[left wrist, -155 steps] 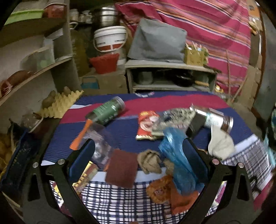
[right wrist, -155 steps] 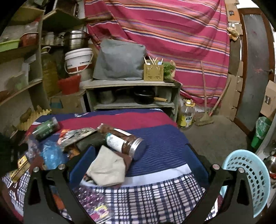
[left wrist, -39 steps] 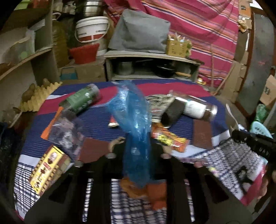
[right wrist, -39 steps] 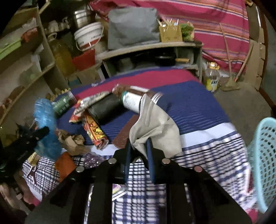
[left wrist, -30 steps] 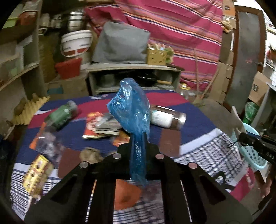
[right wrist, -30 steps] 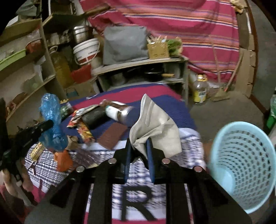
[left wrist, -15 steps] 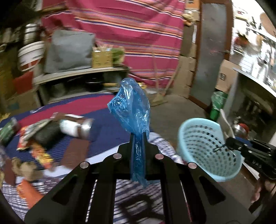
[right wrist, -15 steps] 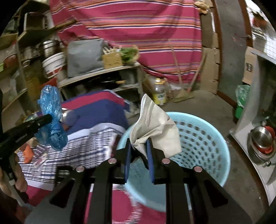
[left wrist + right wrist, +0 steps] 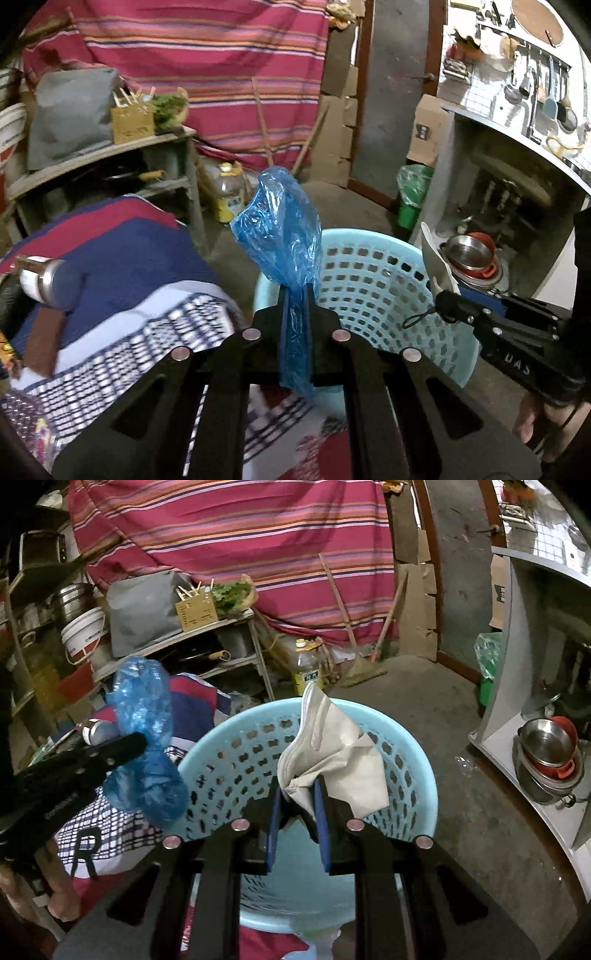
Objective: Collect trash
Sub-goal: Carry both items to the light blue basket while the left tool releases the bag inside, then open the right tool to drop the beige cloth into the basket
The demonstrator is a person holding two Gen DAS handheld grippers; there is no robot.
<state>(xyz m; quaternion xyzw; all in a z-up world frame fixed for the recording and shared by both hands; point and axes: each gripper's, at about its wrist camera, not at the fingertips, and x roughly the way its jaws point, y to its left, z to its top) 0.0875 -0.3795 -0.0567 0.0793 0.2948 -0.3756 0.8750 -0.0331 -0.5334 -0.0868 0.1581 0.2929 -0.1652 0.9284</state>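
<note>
Indoors, concrete floor [image 9: 461, 716], striped curtain [image 9: 207, 66], checked tablecloth [image 9: 122, 332], basket [image 9: 413, 760]

A crumpled blue plastic bag [image 9: 284, 229] and a pale cloth [image 9: 332, 753] hang above the light-blue perforated basket [image 9: 413, 760].

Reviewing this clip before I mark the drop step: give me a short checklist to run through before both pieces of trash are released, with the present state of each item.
1. Left hand-held gripper shut on the blue plastic bag: ok.
2. Right hand-held gripper shut on the crumpled white paper: ok.
3. White paper above the opening of the light blue basket: ok in the right wrist view.
4. Blue bag fully inside the basket rim: cannot tell; it hangs at the near edge, beside the checked cloth.
5. Basket upright, opening unobstructed: ok.
6. Room left in the basket: ok as far as its inside shows; the bottom is hidden.
</note>
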